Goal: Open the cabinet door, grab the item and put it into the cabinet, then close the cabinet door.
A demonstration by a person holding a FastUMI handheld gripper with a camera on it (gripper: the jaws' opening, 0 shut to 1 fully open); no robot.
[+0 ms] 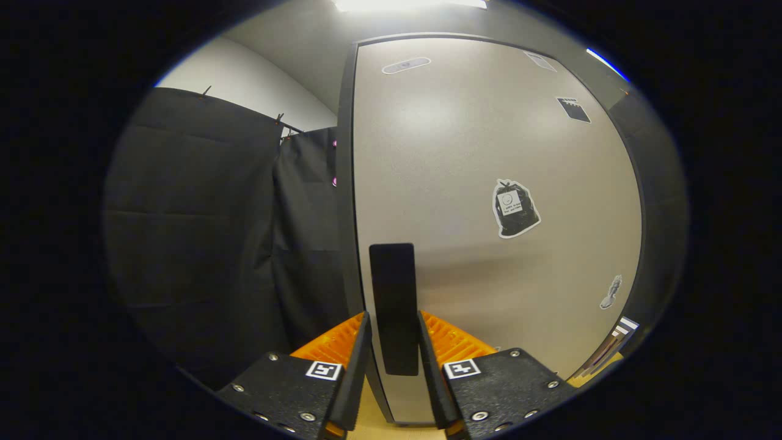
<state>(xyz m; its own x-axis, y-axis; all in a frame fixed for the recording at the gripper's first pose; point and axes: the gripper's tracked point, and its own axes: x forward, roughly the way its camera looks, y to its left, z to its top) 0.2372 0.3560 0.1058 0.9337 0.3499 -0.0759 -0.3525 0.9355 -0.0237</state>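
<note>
While the pale grey, matt-finished cabinet door [489, 201] stands flush in its dark frame [346, 183], the task reads as barely begun: door unopened, item not fetched, closing not due.

Entry 1. Handle: flat black rectangular pull [394, 305], upright, mounted near the door's left edge. It lies between the two fingers of the gripper [394, 348].

Entry 2. Gripper: fingers brought in close along both sides of the handle, apparently touching or nearly so; whether they truly press on it cannot be told. Pose: pointed straight at the door face, level, the fingers side by side and straddling the vertical pull, suited, by judgement, to drawing the door outward.

Entry 3. Item to be stored: not identifiable at this moment; its whereabouts cannot be stated.

Entry 4. Door face: carries several stickers, among them a black bag-shaped sticker [516, 209] right of the handle.

Entry 5. Surroundings: black cloth wall [195, 232] left of the cabinet; light wooden surface [397, 431] below the fingers.
</note>
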